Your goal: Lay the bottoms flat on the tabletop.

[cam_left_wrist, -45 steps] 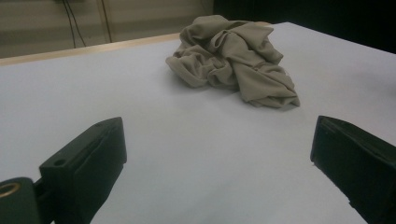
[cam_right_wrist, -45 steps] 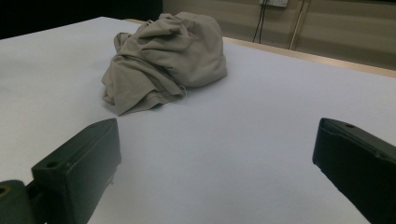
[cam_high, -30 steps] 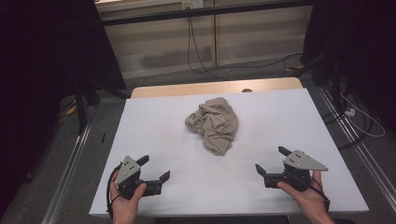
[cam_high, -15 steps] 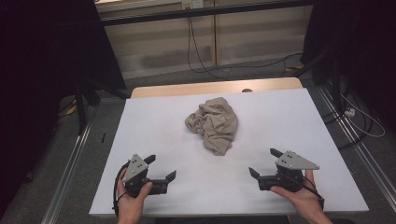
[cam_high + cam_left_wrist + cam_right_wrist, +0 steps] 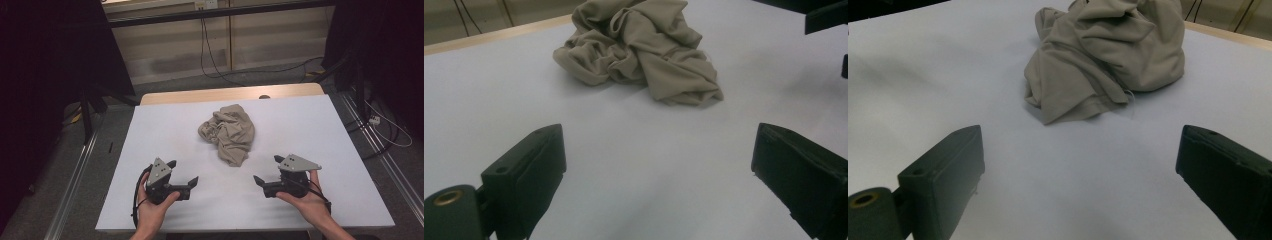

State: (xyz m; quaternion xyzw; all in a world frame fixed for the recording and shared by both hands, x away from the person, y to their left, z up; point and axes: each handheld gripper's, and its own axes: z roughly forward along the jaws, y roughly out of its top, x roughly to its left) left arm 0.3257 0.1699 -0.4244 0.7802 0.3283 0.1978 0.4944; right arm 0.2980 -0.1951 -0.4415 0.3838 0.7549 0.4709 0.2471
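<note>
Beige, crumpled cloth (image 5: 227, 132) lay in a loose heap on the white desk (image 5: 310, 130), slightly beyond its middle and toward the far wooden edge (image 5: 230, 93). I held the left gripper (image 5: 182, 175) low over the near left part of the desk, its fingers (image 5: 531, 170) spread wide apart and empty, aimed toward the heap. I held the right gripper (image 5: 268, 170) at the near right, likewise with fingers (image 5: 950, 167) wide apart and gripping nothing, aimed inward at the cloth. In the left gripper view, the cloth (image 5: 641, 47) sat ahead between the two fingers, well apart from them, with bare desk (image 5: 634, 165) in between. In the right gripper view, the cloth (image 5: 1108, 55) lay ahead, a flat fold of it reaching nearest the fingers, not touching them. Neither gripper touched the cloth; each hand (image 5: 150, 210) wrapped its gripper from below.
</note>
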